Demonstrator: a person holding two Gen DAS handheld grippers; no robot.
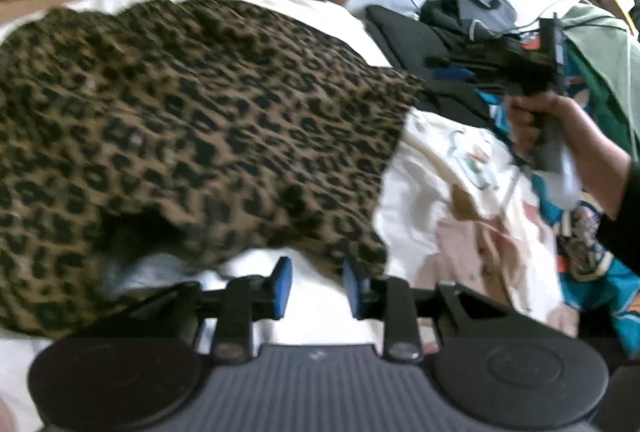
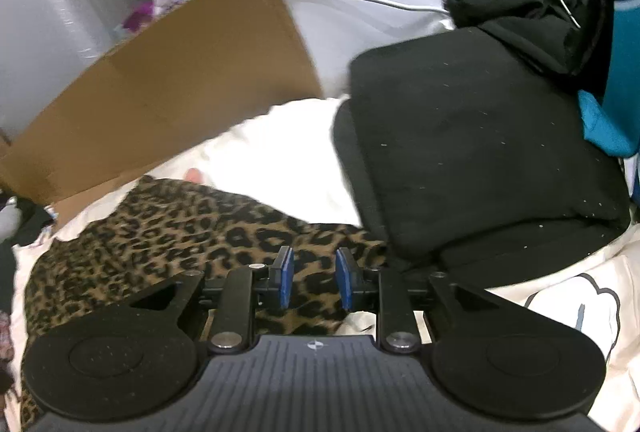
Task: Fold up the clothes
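The leopard-print garment (image 1: 192,119) is soft matt cloth — the box (image 2: 168,83) is plain matt cardboard, the folded black garment (image 2: 480,135) linty.

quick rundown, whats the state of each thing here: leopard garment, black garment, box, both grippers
leopard print garment: spread on the bed, rumpled, held by neither gripper
black garment: folded, lying flat beside it
cardboard box: open, flap up
left gripper: open, nothing between the pads
right gripper: open, above the leopard print, empty
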